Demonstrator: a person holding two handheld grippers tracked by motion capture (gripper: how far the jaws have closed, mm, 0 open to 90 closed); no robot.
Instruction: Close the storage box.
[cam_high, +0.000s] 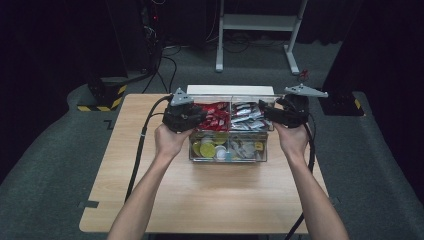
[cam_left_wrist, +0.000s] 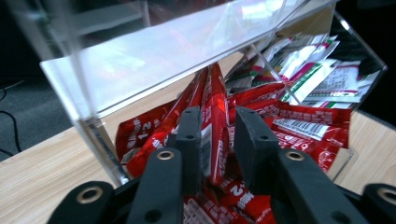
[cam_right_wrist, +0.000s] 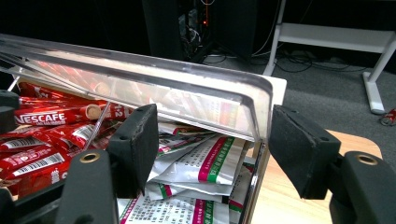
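This looks like a lab or test room set up for recording. A small wooden table stands alone on grey carpet, with black equipment racks, trailing cables, hazard-striped stand feet and a white desk frame beyond its far edge.

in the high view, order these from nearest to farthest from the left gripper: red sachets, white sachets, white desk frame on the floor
1. red sachets: right at the left gripper, in the box's back left compartment.
2. white sachets: back right compartment, towards the right gripper.
3. white desk frame: on the floor beyond the table.
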